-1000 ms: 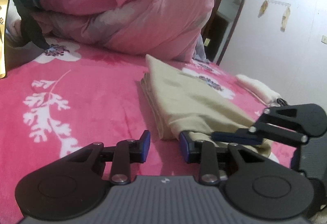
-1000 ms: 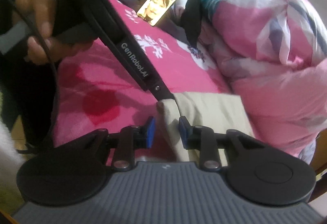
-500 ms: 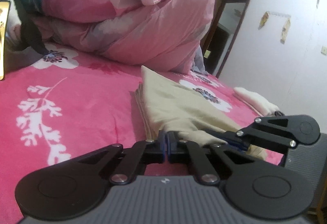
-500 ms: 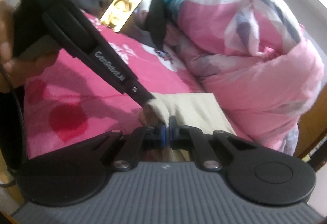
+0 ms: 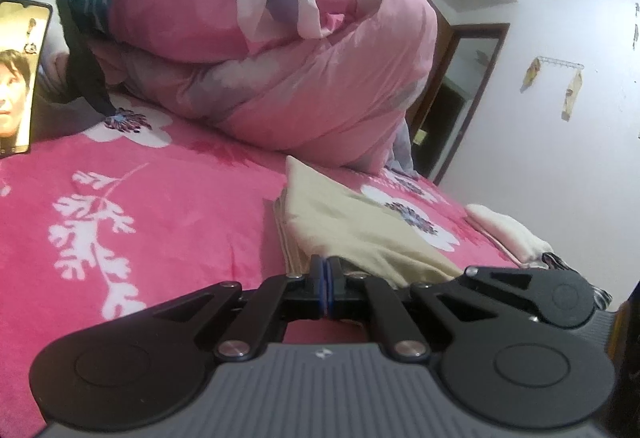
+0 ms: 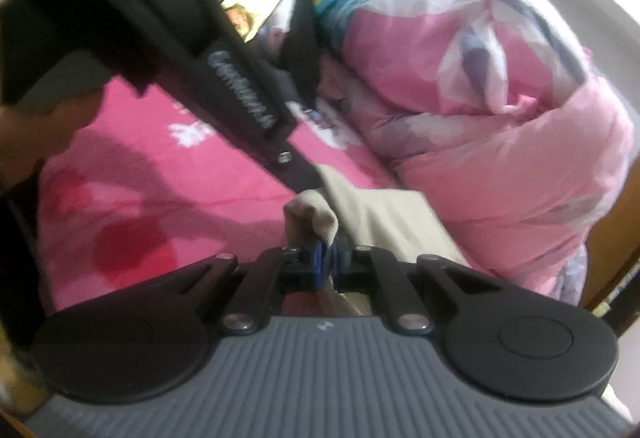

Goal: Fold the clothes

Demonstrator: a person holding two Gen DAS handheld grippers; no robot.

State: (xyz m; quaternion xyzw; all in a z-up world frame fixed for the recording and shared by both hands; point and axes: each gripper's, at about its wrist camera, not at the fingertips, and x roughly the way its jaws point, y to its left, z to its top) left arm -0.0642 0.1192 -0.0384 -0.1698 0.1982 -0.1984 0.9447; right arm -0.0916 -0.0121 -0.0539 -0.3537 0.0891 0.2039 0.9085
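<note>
Grip, left claw (image 5: 325, 284): jaws fully closed, the blue pads meeting on the near edge of the beige cloth (image 5: 352, 234); the pinch itself sits low behind the fingers, so how much fabric it has I cannot tell.
Grip, right claw (image 6: 325, 270): closed too, with a bunched corner of the cloth (image 6: 384, 218) standing up just above the pads.
Cloth, place: straight ahead of both claws on the pink bedspread (image 5: 160, 206), its far corner close to the rolled quilt (image 5: 280, 50); whether they touch I cannot tell.
Claws to each other: the right claw's linkage shows just right of the left claw; the left tool crosses the right view from upper left down to the cloth's corner.
Step, as I judge it: raising the near edge to carry it over the rest.
Doing it well: lift both corners together and level, keep the edge taut between the claws, lay it down square on the far edge, let go only once it lies flat.
Risk: a thin pinch may slip; uneven lifting would skew the fold.
Long axis: away from the claws toward the quilt, near end held, far corner pointing at the quilt.
</note>
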